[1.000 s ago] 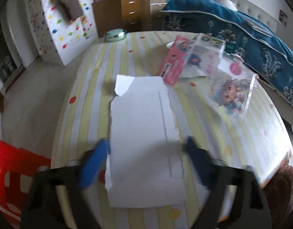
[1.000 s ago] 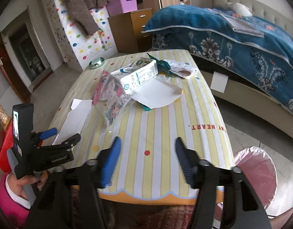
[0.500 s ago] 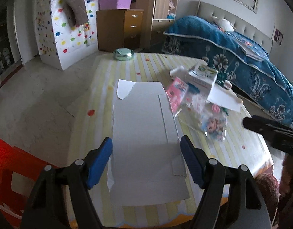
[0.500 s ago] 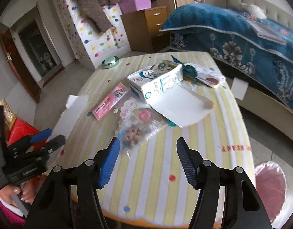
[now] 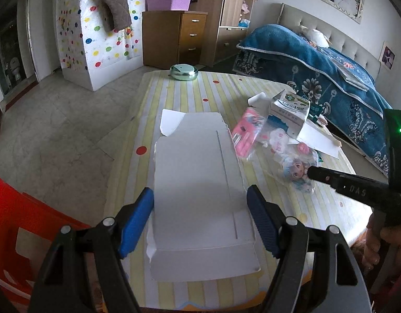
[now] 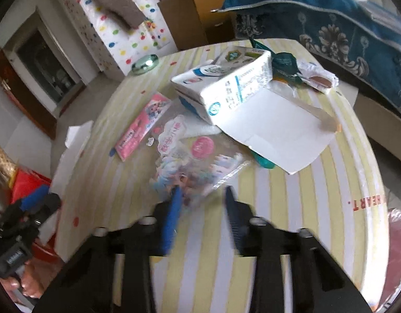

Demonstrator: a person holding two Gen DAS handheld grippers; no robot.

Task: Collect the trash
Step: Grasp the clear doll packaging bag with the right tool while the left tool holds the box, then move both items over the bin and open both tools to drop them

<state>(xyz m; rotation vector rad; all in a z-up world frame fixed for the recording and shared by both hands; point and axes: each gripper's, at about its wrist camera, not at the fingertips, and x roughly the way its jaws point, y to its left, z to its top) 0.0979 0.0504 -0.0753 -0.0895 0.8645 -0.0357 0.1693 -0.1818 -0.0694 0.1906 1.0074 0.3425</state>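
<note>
A flat grey cardboard sheet (image 5: 200, 182) lies on the striped table (image 5: 190, 91); my left gripper (image 5: 200, 219) is open, its blue pads on either side of the sheet's near half. My right gripper (image 6: 201, 200) is open, its tips at the near edge of a clear doll-print package (image 6: 195, 161), also in the left wrist view (image 5: 294, 164). Beyond lie a pink card packet (image 6: 144, 126), a white carton (image 6: 226, 83) with an open white flap (image 6: 281, 130), a teal wrapper (image 6: 285, 62) and a crumpled plastic wrapper (image 6: 317, 78).
A round green tin (image 5: 183, 71) sits at the table's far edge. A red chair (image 5: 15, 224) stands at the left. A pink-lined trash bin (image 6: 397, 247) stands at the table's right. A bed with a blue blanket (image 5: 317, 60) is beyond the table.
My right gripper has moved forward and down to the doll-print package, its jaws narrower. My left gripper has pulled back slightly over the cardboard sheet.
</note>
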